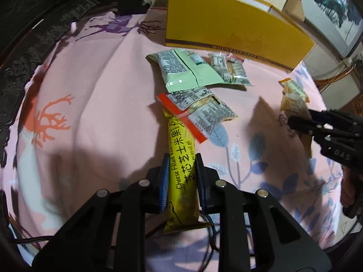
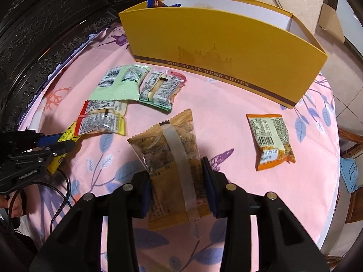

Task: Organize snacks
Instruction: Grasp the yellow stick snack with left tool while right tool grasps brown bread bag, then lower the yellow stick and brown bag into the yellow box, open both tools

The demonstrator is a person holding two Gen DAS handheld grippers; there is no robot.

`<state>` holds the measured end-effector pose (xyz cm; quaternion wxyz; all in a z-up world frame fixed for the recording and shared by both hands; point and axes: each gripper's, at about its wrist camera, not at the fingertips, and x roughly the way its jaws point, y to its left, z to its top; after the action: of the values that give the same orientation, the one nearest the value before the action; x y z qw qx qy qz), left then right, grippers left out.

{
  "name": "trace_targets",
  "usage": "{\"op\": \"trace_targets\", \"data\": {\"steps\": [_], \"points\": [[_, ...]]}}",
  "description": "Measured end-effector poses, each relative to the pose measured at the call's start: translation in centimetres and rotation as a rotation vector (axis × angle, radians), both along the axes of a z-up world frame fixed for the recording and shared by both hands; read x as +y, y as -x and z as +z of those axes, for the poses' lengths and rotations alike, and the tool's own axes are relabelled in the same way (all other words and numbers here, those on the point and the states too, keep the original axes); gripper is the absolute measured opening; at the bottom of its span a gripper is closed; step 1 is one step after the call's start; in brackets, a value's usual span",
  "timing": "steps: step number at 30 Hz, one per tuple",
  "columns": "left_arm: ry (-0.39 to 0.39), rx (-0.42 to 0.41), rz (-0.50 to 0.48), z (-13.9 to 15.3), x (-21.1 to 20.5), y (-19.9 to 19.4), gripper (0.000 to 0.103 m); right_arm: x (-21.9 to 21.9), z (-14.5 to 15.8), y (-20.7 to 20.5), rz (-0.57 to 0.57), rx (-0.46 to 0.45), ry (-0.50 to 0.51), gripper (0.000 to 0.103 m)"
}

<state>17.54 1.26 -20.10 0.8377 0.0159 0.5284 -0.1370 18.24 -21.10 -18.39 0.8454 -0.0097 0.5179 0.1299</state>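
Your left gripper clamps the yellow stick; your right gripper clamps the brown packet, near the far box.

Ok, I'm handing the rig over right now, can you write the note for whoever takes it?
Left tongs: shut on the long yellow cheese rice-cracker stick.
Right tongs: shut on the brown translucent snack pack.
Yellow cardboard shoe box stands at the far side of the pink cloth; a blue wrapper pokes out of it.
Left on the cloth: pale green pouch, green-edged pack, red-edged pack, orange packet.
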Motion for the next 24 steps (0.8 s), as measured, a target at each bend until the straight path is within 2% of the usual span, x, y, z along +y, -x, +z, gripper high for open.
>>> {"op": "trace_targets", "data": {"steps": [8,14,19,24], "points": [[0.054,-0.101,0.009,5.1,1.0,3.0,0.022,-0.5,3.3,2.1,-0.034,-0.055,-0.049,0.040],[0.115,-0.204,-0.010,9.2,0.7,3.3,0.022,-1.7,6.7,3.2,-0.079,-0.128,-0.080,0.040],[0.189,-0.276,-0.022,12.7,-0.9,1.0,0.022,-3.3,10.2,1.2,-0.150,-0.202,-0.120,0.040],[0.192,-0.372,-0.006,15.1,-4.7,-3.7,0.022,-4.8,13.7,-2.1,-0.226,-0.304,-0.130,0.040]]}}
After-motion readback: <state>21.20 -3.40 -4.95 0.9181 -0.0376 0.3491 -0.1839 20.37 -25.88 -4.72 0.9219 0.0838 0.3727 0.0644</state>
